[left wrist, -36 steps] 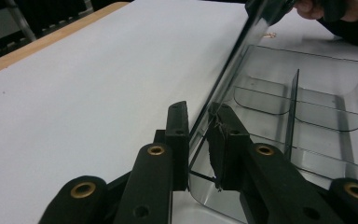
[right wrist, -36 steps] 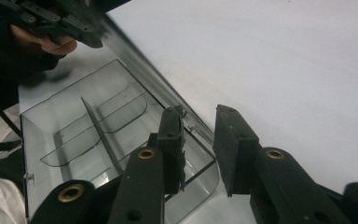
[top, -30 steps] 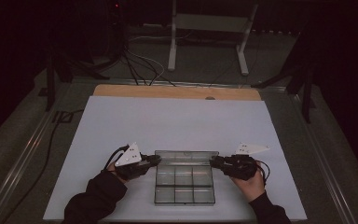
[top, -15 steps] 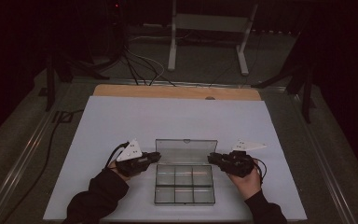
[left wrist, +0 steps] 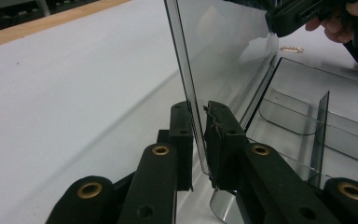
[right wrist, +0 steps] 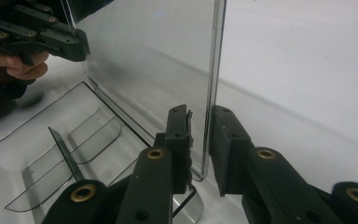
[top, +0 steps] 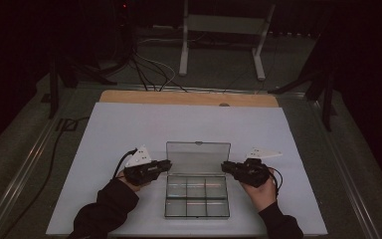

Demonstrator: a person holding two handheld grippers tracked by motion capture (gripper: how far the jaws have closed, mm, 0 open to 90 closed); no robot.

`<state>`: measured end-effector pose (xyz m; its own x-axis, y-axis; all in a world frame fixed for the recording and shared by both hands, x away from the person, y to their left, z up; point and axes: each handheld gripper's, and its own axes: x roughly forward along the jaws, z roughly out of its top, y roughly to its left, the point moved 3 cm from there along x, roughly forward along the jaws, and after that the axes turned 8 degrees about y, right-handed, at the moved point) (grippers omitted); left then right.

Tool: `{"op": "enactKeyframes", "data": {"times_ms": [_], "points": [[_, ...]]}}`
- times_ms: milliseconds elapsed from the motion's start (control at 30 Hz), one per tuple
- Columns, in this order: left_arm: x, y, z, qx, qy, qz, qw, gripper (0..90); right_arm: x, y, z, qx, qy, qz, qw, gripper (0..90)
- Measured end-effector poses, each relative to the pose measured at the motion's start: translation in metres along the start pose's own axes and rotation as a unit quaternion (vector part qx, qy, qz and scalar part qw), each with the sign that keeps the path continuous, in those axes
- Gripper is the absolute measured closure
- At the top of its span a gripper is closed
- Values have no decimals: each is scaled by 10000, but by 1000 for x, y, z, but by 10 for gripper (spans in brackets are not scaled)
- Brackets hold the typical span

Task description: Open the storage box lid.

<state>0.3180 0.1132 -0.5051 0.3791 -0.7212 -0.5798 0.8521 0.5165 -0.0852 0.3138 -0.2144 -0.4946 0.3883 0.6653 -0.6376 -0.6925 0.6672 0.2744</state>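
Observation:
A clear plastic compartment box lies on the white sheet near the front edge. Its lid stands nearly upright at the far side. My left gripper is at the lid's left edge; in the left gripper view both pads press on that edge. My right gripper is at the lid's right edge. In the right gripper view the edge stands between the jaws, which have just closed a little. One pad is against it, and a gap shows on the other side.
The white sheet covers the table, with a wooden strip along its far edge. A small brass-coloured item lies on the sheet beyond the box. Cables and stand legs are behind the table.
The lid has swung up from a low tilt to nearly upright. Both grippers stayed at its side edges and shifted slightly with it.

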Motion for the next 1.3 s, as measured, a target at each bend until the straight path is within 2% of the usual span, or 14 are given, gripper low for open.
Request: {"op": "enactKeyframes", "data": {"times_ms": [233, 467, 500, 700, 1067, 1300], "points": [[2, 2, -1, -206, -12, -15, 9998, 810, 2, -2, 1, 166, 28, -19, 9999, 784], [4, 2, -1, -300, 8, 130, 9995, 781, 6, -4, 2, 346, 78, -27, 9994, 780], [5, 3, -1, -405, 18, 88, 9991, 781, 7, -5, 2, 390, 91, -20, 9992, 779], [7, 6, -2, -608, 61, 31, 9981, 766, 11, -7, 3, 601, 160, 2, 9981, 749], [10, 8, -3, -835, 111, 19, 9964, 734, 17, -7, 5, 799, 291, -99, 9963, 713], [12, 11, -4, -1001, 154, -60, 9948, 722, 20, -9, 6, 919, 383, -94, 9950, 685]]}}
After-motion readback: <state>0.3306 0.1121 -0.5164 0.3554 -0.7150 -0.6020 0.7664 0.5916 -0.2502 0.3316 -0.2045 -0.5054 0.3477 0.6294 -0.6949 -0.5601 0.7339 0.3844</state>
